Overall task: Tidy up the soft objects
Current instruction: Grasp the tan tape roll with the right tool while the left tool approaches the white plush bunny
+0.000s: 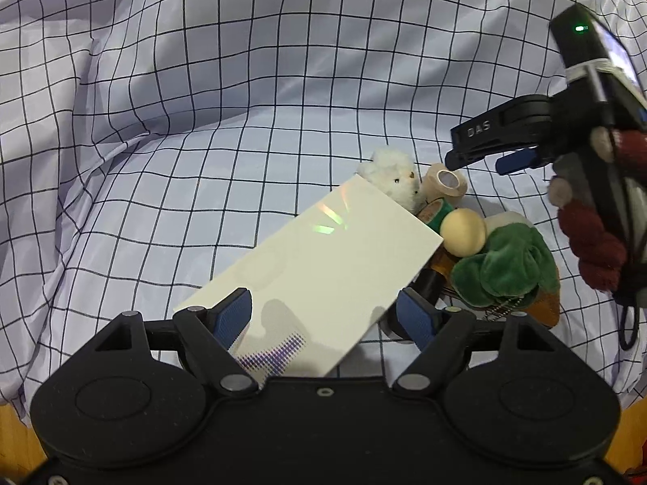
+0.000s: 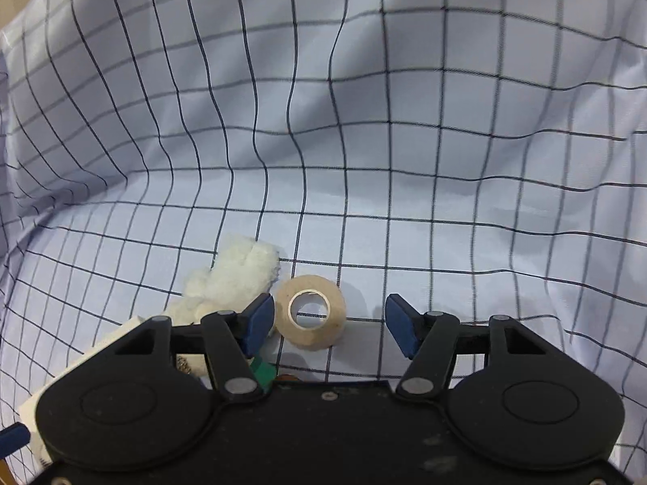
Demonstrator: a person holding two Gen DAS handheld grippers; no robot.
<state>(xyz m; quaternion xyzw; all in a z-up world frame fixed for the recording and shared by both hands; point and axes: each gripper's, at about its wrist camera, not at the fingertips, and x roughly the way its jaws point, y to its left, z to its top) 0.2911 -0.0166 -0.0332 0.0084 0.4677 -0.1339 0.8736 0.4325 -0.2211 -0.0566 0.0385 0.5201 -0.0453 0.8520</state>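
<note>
A pile of soft things lies on the checked cloth: a white plush toy, a beige bandage roll, a green roll, a cream ball and a green plush. A flat white box lies across the pile's left side. My left gripper is open, its blue pads either side of the box's near end. My right gripper is open above the beige bandage roll, with the white plush toy at its left pad. It also shows in the left wrist view.
The checked cloth is rumpled, rising in folds at the back and left. A wooden surface shows at the near corners. A dark red knitted sleeve holds the right gripper at the right edge.
</note>
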